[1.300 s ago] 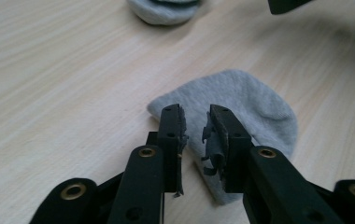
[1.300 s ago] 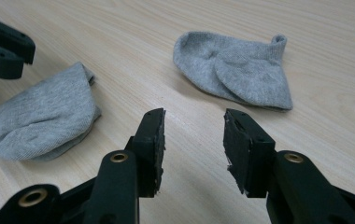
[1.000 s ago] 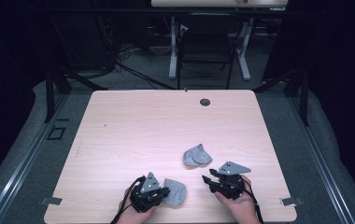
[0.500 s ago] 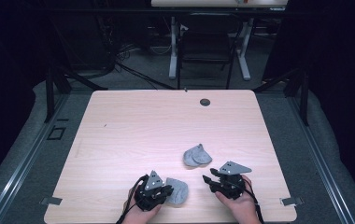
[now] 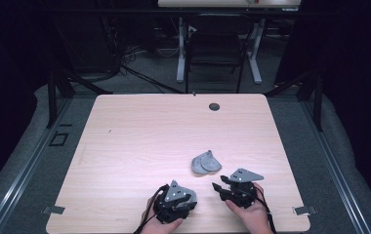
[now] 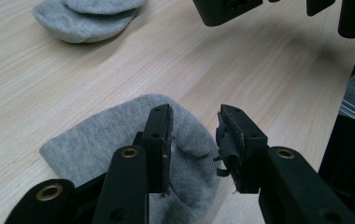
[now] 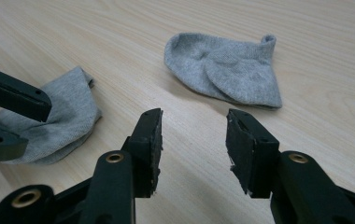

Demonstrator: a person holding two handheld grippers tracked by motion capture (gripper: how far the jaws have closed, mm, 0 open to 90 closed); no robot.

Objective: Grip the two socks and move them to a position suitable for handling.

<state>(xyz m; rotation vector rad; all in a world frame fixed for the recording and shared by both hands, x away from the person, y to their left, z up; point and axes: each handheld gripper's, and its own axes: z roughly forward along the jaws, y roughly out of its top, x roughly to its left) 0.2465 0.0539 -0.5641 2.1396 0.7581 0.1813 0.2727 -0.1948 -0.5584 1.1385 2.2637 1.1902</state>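
Overhead, a pale wooden table (image 5: 139,146) stands on grey flooring (image 5: 22,161).

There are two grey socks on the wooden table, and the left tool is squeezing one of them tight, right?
Not quite. The left tool is open: in the left gripper view its jaws, which have just been opening, stand apart above the near sock, not pinching it. Two grey socks do lie on the table; the folded sock lies farther off.
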